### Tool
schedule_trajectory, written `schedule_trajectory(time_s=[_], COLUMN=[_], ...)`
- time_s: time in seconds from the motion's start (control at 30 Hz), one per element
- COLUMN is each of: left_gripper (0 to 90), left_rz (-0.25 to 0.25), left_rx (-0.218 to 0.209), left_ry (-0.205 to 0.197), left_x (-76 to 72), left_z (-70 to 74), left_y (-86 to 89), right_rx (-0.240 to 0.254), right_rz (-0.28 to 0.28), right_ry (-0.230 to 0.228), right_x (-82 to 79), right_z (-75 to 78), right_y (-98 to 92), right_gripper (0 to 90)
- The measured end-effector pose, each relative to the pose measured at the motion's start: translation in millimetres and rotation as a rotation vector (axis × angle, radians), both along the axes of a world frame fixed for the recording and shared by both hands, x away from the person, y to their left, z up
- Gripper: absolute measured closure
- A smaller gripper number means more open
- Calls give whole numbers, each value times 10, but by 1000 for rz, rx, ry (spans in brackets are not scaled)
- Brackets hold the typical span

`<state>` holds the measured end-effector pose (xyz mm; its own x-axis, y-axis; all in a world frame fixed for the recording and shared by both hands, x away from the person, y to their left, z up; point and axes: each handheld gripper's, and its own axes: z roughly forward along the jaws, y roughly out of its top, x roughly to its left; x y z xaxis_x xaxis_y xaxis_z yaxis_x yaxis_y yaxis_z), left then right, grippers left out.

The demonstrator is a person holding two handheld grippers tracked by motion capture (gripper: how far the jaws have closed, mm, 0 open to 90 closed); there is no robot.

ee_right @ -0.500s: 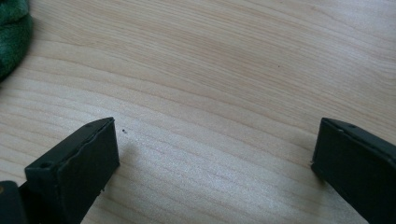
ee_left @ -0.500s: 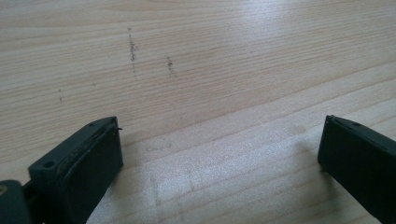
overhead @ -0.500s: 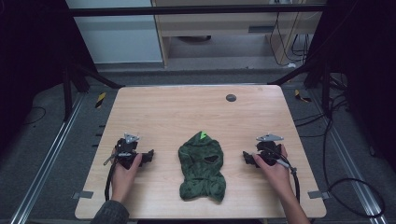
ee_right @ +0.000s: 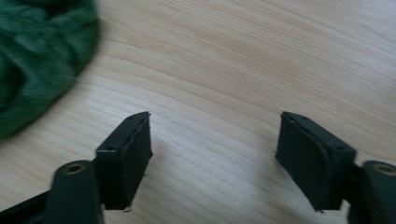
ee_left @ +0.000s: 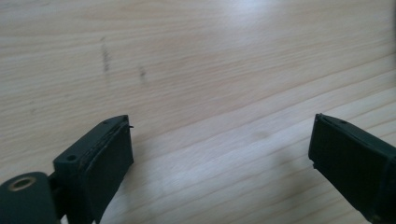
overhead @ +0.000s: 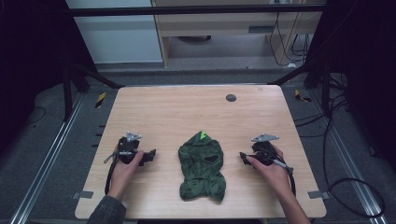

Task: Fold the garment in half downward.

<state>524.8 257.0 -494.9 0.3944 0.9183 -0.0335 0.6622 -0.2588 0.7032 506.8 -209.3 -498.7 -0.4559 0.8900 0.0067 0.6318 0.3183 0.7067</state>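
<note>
garment (overhead: 201, 168): dark green, bright green tip | table (overhead: 187, 109): light wood grain

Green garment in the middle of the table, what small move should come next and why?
Probably bring the right gripper in toward the green garment: both it and the left gripper stand open and empty on either side, and the cloth lies untouched, nearer the right jaws.

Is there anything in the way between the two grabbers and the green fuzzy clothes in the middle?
No. The green garment lies flat between the left gripper and the right gripper, and just bare wooden table separates each from it. Both stand open with nothing between their jaws.
</note>
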Motion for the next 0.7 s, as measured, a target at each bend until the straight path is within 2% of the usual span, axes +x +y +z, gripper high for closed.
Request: schedule_trajectory(time_s=[0.07,0.17,0.2,0.23,0.33,0.37,0.5,0.57,0.6,0.7], left_gripper=[76,94,103,127,169,217,304,341,350,370], left_rz=[-40,-130,-130,-179,-240,-258,-286,-293,-299,-316], left_rx=[-2,7,7,20,20,18,-8,-7,-25,-17], left_ry=[5,3,3,2,7,6,9,11,22,26], left_x=[47,105,105,132,167,182,240,254,276,294], left_z=[78,188,188,230,271,280,282,276,258,229], left_y=[-114,-336,-336,-455,-614,-655,-791,-817,-863,-936], right_rx=[3,0,0,-10,-9,-4,12,28,30,18], right_rz=[47,126,126,174,224,234,277,288,290,298], right_ry=[12,21,21,21,26,26,36,45,46,53], right_x=[5,29,29,53,97,113,200,244,267,335], right_z=[57,143,143,182,228,243,268,267,261,244], right_y=[63,222,222,320,427,462,572,619,644,705], right_gripper=[317,405,405,478,583,616,696,707,707,700])
